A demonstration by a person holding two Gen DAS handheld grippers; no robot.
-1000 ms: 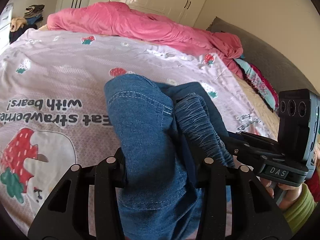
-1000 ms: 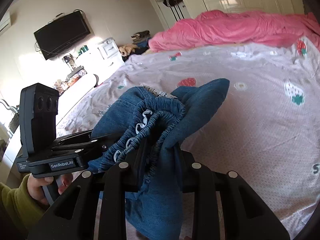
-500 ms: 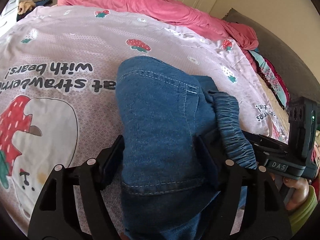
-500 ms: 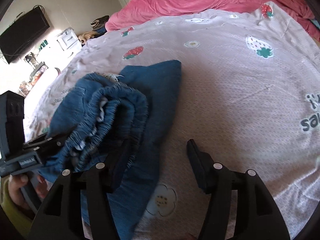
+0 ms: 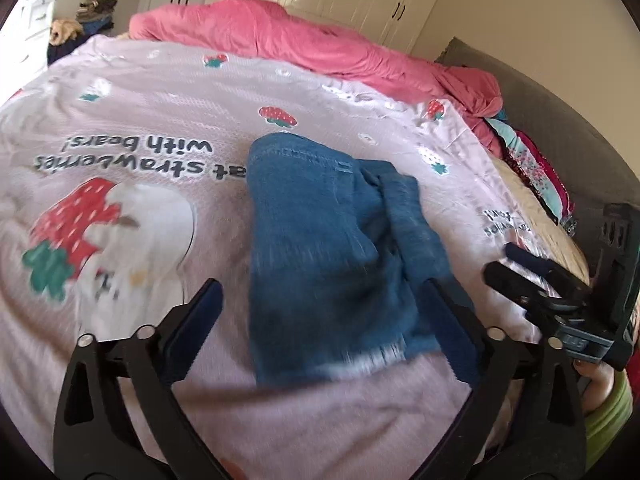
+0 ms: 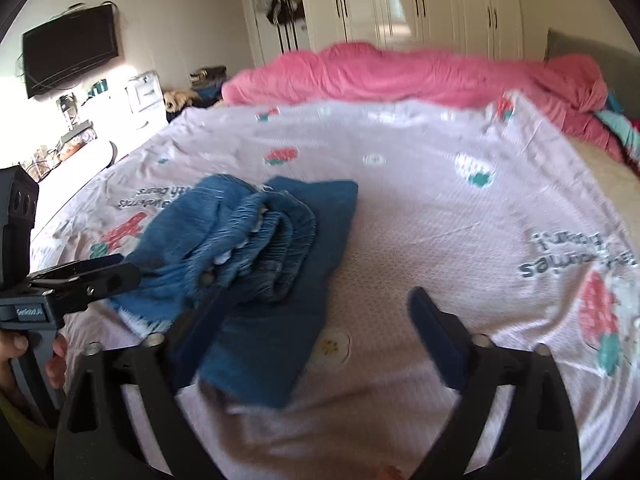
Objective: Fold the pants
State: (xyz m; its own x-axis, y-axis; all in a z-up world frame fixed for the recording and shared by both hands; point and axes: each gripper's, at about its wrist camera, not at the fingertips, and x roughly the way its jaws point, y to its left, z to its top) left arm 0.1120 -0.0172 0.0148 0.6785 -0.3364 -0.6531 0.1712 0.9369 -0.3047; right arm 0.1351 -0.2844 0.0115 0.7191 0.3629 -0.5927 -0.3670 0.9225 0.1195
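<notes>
Presently, the blue denim pants [image 5: 328,240] lie in a folded bundle on the bed, resting on a pale lilac bedspread [image 5: 160,128] printed with strawberries and upside-down lettering. In the left wrist view the bundle sits between the two fingers of the left hand-held gripper [image 5: 320,304], whose jaws are spread wide with nothing clamped; the right-hand finger overlaps the bundle's edge, though contact cannot be confirmed owing to motion blur. A pale frayed hem shows at the near end of the bundle.

In the right wrist view the gathered elastic waistband [image 6: 276,240] faces the camera, stacked in several ridges on top of a flatter folded layer. The right hand-held gripper [image 6: 316,304] is likewise released, its jaws wide apart; its left finger crosses in front of the near part of the pants, while its right finger stands over bare bedspread, apart from the cloth.

Each view also shows the other tool from the side: the right hand-held gripper at the right edge of the left view, just beside the bundle, and the left one at the left edge of the right view, its tips near the denim.

A rumpled pink duvet [image 6: 400,76] runs across the far side of the bed. White wardrobes [image 6: 420,4] stand behind it, and a wall-mounted television [image 6: 70,56] hangs at the left.
</notes>
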